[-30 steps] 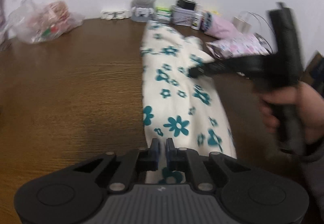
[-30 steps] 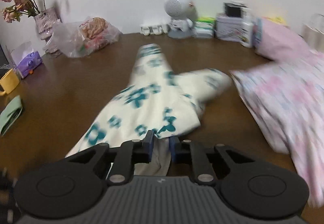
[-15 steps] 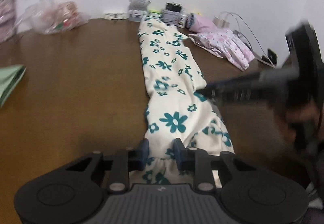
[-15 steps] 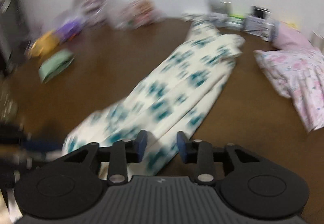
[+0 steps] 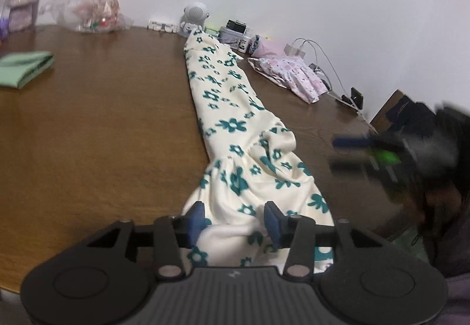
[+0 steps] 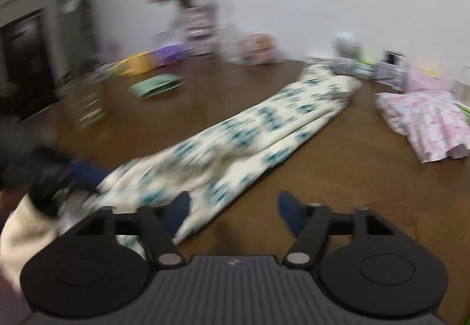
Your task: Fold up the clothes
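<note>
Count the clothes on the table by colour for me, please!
White with teal flowers: 1, the long floral garment
Pink patterned: 1, the pink garment
Green: 1, the folded green cloth
Total: 3

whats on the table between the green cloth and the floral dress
Nothing: in the left wrist view, only bare brown table separates the green cloth from the floral dress.

Three garments, two tools
</note>
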Demonstrator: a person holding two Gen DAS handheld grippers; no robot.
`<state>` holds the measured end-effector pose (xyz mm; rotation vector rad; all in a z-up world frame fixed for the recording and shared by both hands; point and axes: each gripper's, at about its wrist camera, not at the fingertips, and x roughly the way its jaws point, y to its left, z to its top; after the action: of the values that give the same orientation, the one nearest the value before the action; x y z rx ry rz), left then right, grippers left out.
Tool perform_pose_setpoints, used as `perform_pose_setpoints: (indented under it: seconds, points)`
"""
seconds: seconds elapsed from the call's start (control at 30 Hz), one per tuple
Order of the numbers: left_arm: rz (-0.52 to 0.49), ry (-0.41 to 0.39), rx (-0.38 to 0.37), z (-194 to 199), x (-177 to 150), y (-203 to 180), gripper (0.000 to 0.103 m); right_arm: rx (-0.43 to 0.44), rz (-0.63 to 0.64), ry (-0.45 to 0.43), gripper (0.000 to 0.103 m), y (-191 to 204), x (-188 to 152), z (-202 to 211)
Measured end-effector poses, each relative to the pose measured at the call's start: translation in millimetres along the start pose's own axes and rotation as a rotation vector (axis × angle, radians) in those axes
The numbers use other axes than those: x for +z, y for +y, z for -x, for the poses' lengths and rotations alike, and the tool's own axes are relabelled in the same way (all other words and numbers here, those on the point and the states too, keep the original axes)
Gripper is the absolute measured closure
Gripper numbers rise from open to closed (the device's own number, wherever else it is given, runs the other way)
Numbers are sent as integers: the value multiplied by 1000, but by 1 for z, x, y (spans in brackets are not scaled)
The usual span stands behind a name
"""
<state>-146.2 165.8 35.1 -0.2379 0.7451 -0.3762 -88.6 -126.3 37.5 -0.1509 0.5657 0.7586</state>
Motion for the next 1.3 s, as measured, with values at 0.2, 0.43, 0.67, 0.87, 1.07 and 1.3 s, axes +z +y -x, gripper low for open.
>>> perform_pose_setpoints:
  seconds: [0.2, 0.43, 0.67, 0.87, 1.07, 1.3]
  points:
    - [-42, 16, -34, -1, -9, -21, 74, 69, 213, -48, 29, 48, -26, 12]
    - [-220, -43, -34, 21, -29, -21, 37, 118, 456, -86, 23, 98, -46, 14]
    - [-406, -58, -29, 23, -50, -25, 33, 79, 558, -24, 28, 116, -59, -5]
    - [-459, -89, -157, 20, -56, -41, 45, 163, 442, -31, 75, 103, -53, 3]
    - [-627, -142, -103, 19, -72, -56, 33, 230, 388, -33, 100, 96, -48, 8]
    - [-653, -98, -135, 20, -67, -60, 96, 279, 338, -24, 101, 87, -48, 21]
